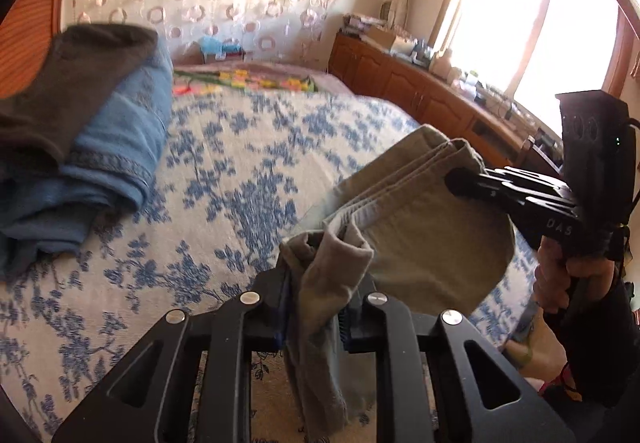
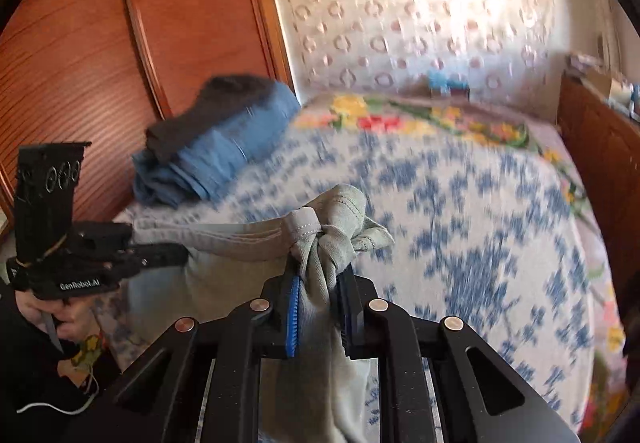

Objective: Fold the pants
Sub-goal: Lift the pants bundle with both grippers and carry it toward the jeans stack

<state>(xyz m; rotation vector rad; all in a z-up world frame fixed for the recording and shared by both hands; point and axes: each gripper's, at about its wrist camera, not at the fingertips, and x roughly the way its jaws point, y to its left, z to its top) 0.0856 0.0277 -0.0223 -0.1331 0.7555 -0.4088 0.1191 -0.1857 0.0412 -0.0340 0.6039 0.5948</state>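
While the left wrist view looks down along its own fingers, the left claw stands nearly closed, its ribbed pads pinching a bunched fold of the khaki pants, which hang lifted above the bed. Across the frame the right claw clamps the stitched edge of the same garment, a hand gripping its black handle. The cloth is soft, matte cotton with rows of seam stitching, and it sags in a rounded pouch between the two grips. Beneath lies a woven bedspread, cream with blue floral sprigs; a folded blue towel with a dark grey cloth on top sits at the left side of the bed. Beyond are a ring-patterned curtain, a wooden cabinet run cluttered on top, and a bright window. From the right wrist view, the right claw is likewise almost closed, blue-edged pads squeezing a knotted wad of the pants with a belt loop showing; the fabric stretches left to the left claw, which bites the waistband edge and is held by a hand. The blurred bed fills the background, the blue towel and grey cloth lie beside a reddish slatted wooden headboard, and a bright flowered blanket crosses the far end.
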